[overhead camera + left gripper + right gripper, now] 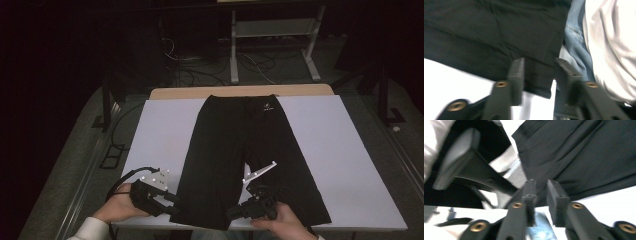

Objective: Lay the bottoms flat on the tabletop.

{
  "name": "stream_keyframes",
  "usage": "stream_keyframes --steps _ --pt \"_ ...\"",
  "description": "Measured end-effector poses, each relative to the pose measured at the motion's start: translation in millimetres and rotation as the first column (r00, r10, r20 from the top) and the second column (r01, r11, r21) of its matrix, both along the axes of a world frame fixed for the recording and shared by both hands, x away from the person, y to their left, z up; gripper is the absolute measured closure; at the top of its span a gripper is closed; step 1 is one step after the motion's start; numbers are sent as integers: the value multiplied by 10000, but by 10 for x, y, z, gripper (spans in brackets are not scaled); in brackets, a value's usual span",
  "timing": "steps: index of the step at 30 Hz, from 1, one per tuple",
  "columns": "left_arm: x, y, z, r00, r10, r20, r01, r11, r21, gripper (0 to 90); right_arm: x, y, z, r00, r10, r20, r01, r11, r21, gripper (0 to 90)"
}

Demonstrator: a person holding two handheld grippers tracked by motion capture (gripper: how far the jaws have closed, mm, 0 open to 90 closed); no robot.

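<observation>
Two claws sit at the near hem of the black trousers [240, 150] on the worktop [340, 150]: left claw [539, 75] half-open around a hem corner, right claw [541, 195] narrowly parted at the hem's edge.

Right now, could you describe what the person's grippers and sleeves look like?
Both grippers are black. The left gripper carries a grey three-cornered plate and trails a black cable; the right gripper has a similar pale plate. In the gripper views, the flat black jaws show brass-coloured screws. The left hand emerges from a white sleeve.
</observation>
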State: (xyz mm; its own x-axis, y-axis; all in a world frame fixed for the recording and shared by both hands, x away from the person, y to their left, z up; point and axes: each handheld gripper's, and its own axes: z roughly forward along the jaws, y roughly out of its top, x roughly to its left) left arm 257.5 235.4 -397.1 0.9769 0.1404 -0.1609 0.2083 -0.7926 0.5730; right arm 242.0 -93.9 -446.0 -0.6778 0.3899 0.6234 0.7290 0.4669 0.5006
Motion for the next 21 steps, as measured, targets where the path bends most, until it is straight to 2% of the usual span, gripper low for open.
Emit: stream_keyframes --steps 3,5,7,12,15,16,17,19,21 --pt "20 -34 12 9998 202 6 -201 9993 -303 438 12 -33 79 9961 40 883 -28 9999 -132 571" --pt "41 -71 4 9991 379 -180 -388 9979 -518 386 31 -58 117 9929 -26 1186 43 9999 -140 496" --pt "56 -105 -5 9991 335 -279 -353 9970 -694 328 56 -90 141 9894 -247 1434 283 9993 -229 417" --pt "92 -190 1 9982 531 -295 -558 9933 -1008 162 164 -223 171 9822 -882 1657 954 9948 -361 176" --pt "116 -239 20 9966 813 -128 -822 9904 -1108 58 231 -327 210 9759 -1204 1820 1263 9918 -212 109" --pt "127 -260 29 9954 960 -45 -959 9890 -1124 33 244 -356 223 9744 -1268 1854 1315 9912 -130 60" --pt "136 -276 37 9949 1012 16 -1004 9887 -1109 13 260 -402 249 9684 -1446 2030 1501 9886 -121 1" --pt "156 -302 48 9941 1078 84 -1061 9873 -1179 0 275 -486 298 9540 -1673 2487 1772 9840 -179 0" --pt "174 -335 59 9928 1194 85 -1171 9833 -1391 0 300 -572 338 9439 -1904 2699 2026 9791 -177 0"
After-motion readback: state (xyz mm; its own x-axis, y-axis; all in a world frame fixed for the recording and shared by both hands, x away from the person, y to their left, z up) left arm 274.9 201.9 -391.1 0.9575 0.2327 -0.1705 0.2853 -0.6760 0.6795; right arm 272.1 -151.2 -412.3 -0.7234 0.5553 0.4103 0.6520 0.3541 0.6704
